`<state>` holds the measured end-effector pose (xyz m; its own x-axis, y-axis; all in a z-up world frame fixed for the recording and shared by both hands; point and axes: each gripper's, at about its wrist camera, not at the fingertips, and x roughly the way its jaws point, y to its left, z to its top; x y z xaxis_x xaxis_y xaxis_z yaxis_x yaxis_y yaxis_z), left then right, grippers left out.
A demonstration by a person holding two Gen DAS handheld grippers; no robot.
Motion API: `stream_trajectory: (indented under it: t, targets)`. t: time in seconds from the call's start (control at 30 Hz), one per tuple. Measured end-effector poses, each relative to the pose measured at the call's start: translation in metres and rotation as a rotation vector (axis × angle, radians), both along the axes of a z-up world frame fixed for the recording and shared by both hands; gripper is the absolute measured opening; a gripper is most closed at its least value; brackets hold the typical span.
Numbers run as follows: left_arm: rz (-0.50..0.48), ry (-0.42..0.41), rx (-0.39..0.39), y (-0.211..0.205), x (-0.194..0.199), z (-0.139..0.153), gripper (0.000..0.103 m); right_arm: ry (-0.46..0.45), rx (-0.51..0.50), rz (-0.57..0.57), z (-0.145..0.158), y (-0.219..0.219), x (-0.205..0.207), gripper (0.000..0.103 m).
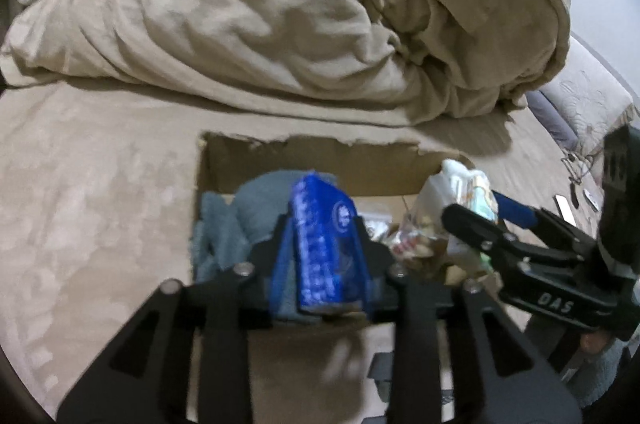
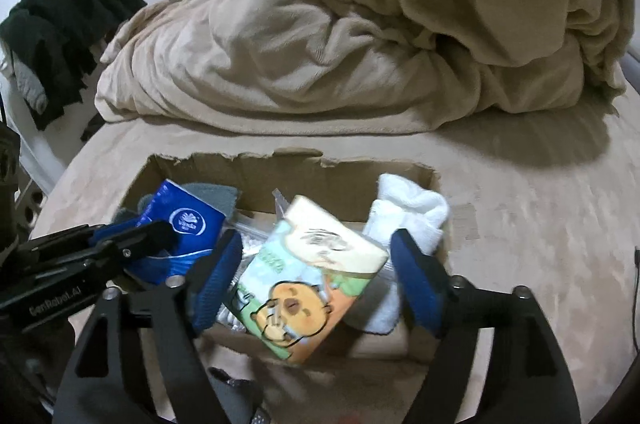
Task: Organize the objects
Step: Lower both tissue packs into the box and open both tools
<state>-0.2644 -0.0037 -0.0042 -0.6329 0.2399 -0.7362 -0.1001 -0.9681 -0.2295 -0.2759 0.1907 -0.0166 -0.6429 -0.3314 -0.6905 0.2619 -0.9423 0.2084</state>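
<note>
- One beige duvet heaped along our bed's far edge; bare bedspread lies left of the box.
- One torn cardboard box, near edge, open-topped.
- Our right gripper spread wide around one cartoon tissue pack, tilted, touching neither pad.
- Our left gripper clamps one blue tissue pack, long axis pointing away, over the box's left side.

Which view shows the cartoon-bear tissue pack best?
Right wrist: the cartoon-bear tissue pack fills the centre, print facing the camera, between the open right claw. In the left wrist view it is a blurred sliver behind that claw.
</note>
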Motion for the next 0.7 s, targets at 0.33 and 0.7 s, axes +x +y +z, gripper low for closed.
stream_trajectory:
  t: [0.33, 0.7]
  targets:
    - [0.040, 0.075, -0.014, -0.002, 0.057, 0.046, 0.071, 0.059, -0.003, -0.027, 0.036, 0.015, 0.041, 0.085]
    - [0.093, 0.135, -0.047, -0.009, 0.132, 0.083, 0.080, 0.122, 0.003, -0.015, 0.079, 0.023, 0.112, 0.085]
